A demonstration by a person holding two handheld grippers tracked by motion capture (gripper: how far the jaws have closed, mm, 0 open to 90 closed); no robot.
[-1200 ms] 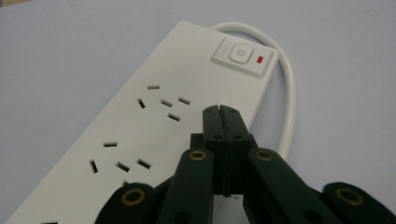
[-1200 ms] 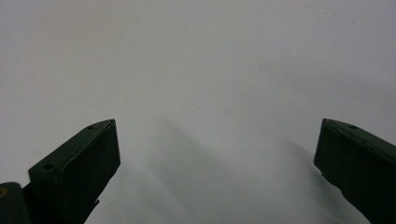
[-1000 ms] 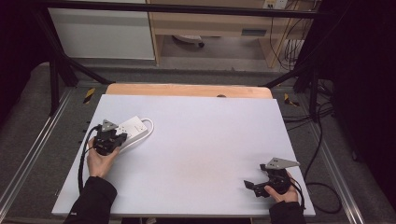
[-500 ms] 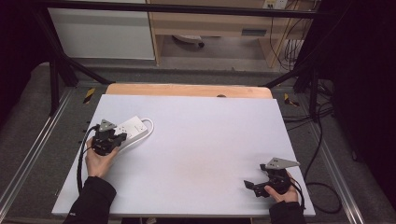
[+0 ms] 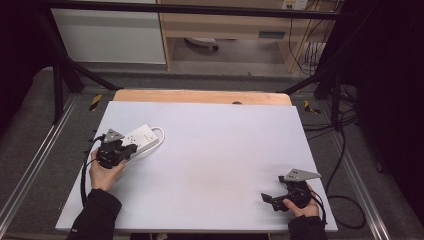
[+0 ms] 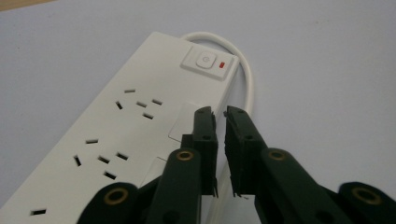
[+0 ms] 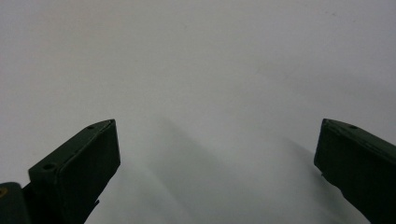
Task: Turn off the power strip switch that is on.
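Observation:
A white power strip (image 5: 141,137) lies at the left of the white table (image 5: 215,150), its white cable (image 5: 161,135) looping past its far end. My left gripper (image 5: 125,148) hovers over the strip's near part. In the left gripper view the jaws of my left gripper (image 6: 219,112) stand almost together with nothing between them, above the strip (image 6: 130,121) and short of its switch (image 6: 205,60) with a red lamp. My right gripper (image 5: 267,198) rests near the front right corner, open. In the right gripper view the jaws of the right gripper (image 7: 217,140) are wide apart over bare tabletop.
A wooden strip (image 5: 200,96) runs along the table's far edge. Black frame posts (image 5: 60,75) stand at both far corners. Loose cables (image 5: 345,145) trail on the floor to the right. A white cabinet (image 5: 110,35) stands beyond the table.

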